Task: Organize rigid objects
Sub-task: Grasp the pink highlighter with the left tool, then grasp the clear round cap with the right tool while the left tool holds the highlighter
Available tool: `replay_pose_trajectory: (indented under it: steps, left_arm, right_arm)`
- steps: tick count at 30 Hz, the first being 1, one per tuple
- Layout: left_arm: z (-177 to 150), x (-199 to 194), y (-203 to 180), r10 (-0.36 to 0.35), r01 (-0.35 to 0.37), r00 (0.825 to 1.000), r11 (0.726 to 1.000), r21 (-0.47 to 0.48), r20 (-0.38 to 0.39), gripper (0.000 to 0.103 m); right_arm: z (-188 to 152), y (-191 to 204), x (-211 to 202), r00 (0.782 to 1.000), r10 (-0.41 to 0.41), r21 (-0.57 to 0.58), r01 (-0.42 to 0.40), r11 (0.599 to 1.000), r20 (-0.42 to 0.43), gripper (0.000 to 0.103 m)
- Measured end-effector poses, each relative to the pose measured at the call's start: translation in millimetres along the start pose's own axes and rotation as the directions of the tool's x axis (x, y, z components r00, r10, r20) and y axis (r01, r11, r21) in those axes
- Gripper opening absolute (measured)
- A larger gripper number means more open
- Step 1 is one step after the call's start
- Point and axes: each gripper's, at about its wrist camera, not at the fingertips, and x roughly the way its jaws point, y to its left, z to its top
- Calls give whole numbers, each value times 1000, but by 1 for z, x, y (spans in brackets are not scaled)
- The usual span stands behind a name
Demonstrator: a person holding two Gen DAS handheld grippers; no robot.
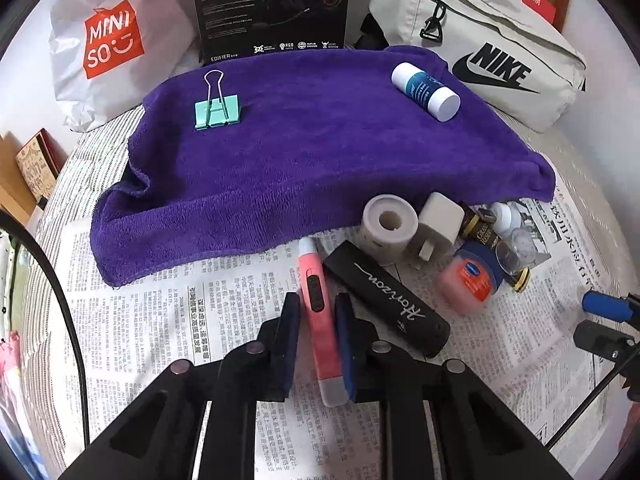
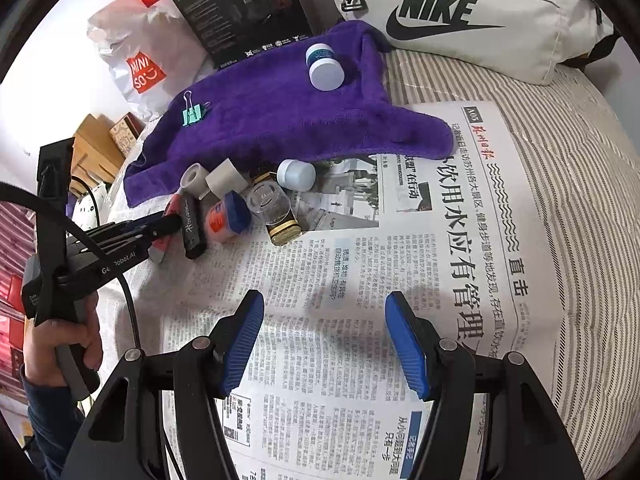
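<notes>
So the left claw [image 1: 318, 312] is clamped on the pink pen [image 1: 318, 316], blue pads squeezing it from both sides while it lies on the newspaper [image 1: 160, 320]. Just beside the pen on the right is a black tube [image 1: 384, 296], lying flat. Past that there's a little pile at the towel's edge: a tape roll [image 1: 386, 228], a white plug [image 1: 438, 226], a pink-and-blue jar [image 1: 470, 280] and a few small bottles I can't make out well.

The purple towel [image 1: 312, 140] already has a mint binder clip [image 1: 217, 110] on its left part and a white-and-blue bottle [image 1: 426, 92] lying on its right part, well apart.

Right claw [image 2: 324, 340] hangs open over bare newspaper with nothing between the pads. A hand [image 2: 66, 344] grips the left claw's handle.
</notes>
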Motion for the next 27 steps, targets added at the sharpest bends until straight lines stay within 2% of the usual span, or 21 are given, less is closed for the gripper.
replay_pose_trajectory:
  steps: [4, 6, 12, 15, 18, 25, 27]
  left_arm:
    - [3, 3, 3, -4, 4, 1000, 1000, 14, 2, 13]
    - [3, 4, 7, -6, 6, 1000, 1000, 10, -1, 13]
    - [-7, -1, 28, -5, 5, 1000, 999, -32, 0, 13]
    - [-10, -2, 33, -28, 28, 1000, 999, -38, 4, 13]
    - [-11, -2, 34, -33, 33, 999, 998, -44, 6, 12]
    - [-12, -2, 32, -25, 25, 1000, 999, -34, 15, 13]
    - [-12, -2, 33, -32, 32, 999, 999, -37, 18, 13]
  right_arm:
    - [9, 2, 6, 1000, 22, -4, -22, 1000, 1, 63]
    - [17, 6, 8, 1000, 8, -24, -8, 1000, 13, 63]
    - [38, 18, 18, 998, 30, -66, -26, 998, 56, 61]
    - [42, 29, 23, 996, 20, -110, -11, 994, 83, 45]
    - [45, 36, 30, 997, 36, -135, -25, 991, 74, 43]
    - [49, 50, 42, 998, -4, -192, 18, 981, 69, 42]
    - [49, 54, 44, 997, -19, -215, 35, 976, 76, 38]
